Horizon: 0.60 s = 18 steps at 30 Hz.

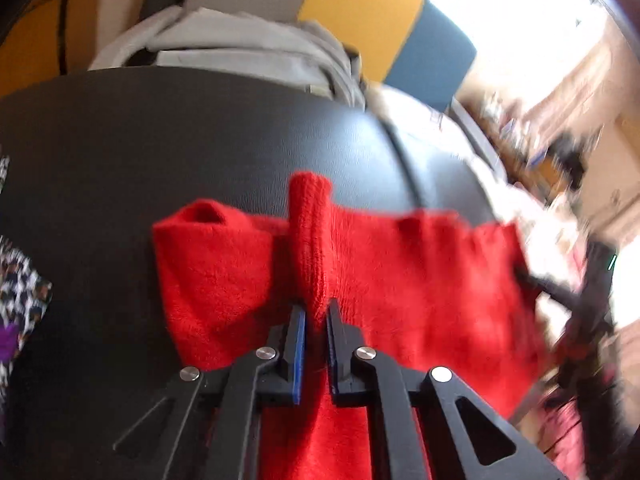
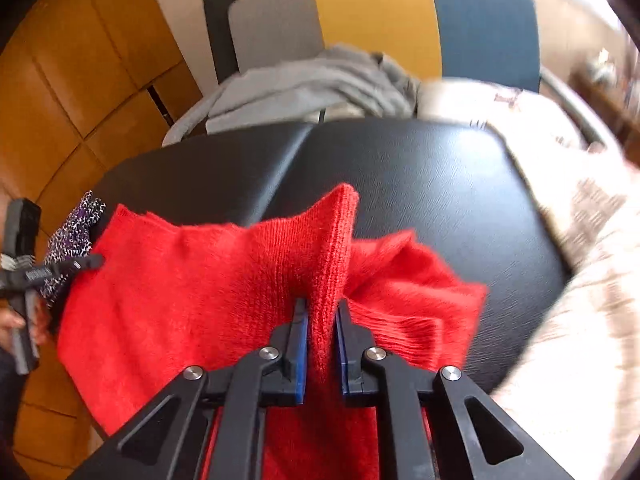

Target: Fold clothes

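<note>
In the left wrist view the left gripper [image 1: 316, 312] is sitting at bottom centre, jaws pulled together and clamping a ribbed fold of the red knit garment [image 1: 400, 264]. The fold is sticking up between the blue-lined fingers [image 1: 298, 344]; the rest of the fabric is spreading left and right across the mid frame, hanging over the black padded surface [image 1: 160, 140]. At the right edge of that view, blurred, the other tool is meeting the cloth's far end.

In the right wrist view the right gripper [image 2: 322, 312] is also at bottom centre, jaws closed tight on another ribbed ridge of the red knit garment [image 2: 180, 280] — the ridge is rising to a peak above the fingertips. Cloth is fanning out to both sides over the black padded surface [image 2: 420, 168]. At the left edge the left gripper [image 2: 90, 261] is pinching the fabric's edge, w/ a hand [image 2: 16, 324] gripping its handle.

Other clothes are lying around: a grey garment [image 2: 312, 80] at the top centre beyond the pad, a pale patterned garment [image 2: 580, 240] at the right, and a purple-and-white speckled piece [image 2: 76, 224] at the left, just beside the red one. Behind, yellow and blue panels [image 2: 376, 12] are filling the top of the frame.
</note>
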{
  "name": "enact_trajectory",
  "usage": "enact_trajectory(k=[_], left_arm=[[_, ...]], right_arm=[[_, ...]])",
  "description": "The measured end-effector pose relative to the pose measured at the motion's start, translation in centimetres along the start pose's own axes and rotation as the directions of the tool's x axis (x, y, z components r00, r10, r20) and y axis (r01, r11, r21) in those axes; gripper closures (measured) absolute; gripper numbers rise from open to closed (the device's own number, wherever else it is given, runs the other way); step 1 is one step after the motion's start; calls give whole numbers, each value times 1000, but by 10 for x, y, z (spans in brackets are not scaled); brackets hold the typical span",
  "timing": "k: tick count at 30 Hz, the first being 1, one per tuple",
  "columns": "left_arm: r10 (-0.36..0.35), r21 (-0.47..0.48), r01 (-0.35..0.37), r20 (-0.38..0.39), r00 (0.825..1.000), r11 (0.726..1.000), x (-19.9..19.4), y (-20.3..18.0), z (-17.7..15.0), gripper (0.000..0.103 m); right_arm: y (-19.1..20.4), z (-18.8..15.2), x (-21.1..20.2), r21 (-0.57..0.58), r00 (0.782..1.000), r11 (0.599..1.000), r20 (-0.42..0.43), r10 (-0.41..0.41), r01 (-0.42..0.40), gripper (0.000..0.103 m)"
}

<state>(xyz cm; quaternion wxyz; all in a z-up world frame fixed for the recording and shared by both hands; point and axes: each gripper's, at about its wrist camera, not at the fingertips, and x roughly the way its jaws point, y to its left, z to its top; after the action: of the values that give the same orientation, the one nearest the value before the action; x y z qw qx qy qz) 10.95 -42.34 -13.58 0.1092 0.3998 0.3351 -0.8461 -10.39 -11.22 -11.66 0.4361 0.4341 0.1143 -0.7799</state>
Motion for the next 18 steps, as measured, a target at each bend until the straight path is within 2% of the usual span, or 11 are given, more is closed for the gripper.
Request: enact_trajectory(k=[2, 4, 7, 8, 12, 14, 16, 18], left_arm=[[-21, -74, 23, 35, 999, 997, -17, 16, -3, 95], [9, -107, -7, 16, 1000, 994, -16, 30, -9, 95], [80, -118, -86, -52, 995, 989, 4, 42, -17, 95], [90, -118, -96, -52, 995, 988, 6, 43, -18, 95], [144, -109, -149, -51, 988, 983, 1, 35, -18, 95], [184, -94, -187, -40, 982, 978, -9, 26, -21, 93], [214, -76, -213, 1, 977, 974, -23, 15, -25, 91], [266, -72, -261, 71, 961, 963, -38, 0, -27, 91]], right_arm=[[-2, 1, -16, 8, 999, 1000, 44, -29, 29, 92], [-8, 1, -15, 28, 998, 999, 39, -44, 43, 92], [-11, -2, 12, 35, 998, 998, -28, -60, 61, 92], [-11, -4, 21, 30, 996, 996, -46, -77, 79, 91], [-16, -4, 29, 63, 996, 994, -29, -86, 88, 89], [-23, -5, 21, 103, 998, 992, -24, -65, 67, 72], [-25, -6, 5, 122, 999, 991, 6, -49, 48, 62], [-23, -7, -16, 120, 997, 992, 58, -44, 37, 62]])
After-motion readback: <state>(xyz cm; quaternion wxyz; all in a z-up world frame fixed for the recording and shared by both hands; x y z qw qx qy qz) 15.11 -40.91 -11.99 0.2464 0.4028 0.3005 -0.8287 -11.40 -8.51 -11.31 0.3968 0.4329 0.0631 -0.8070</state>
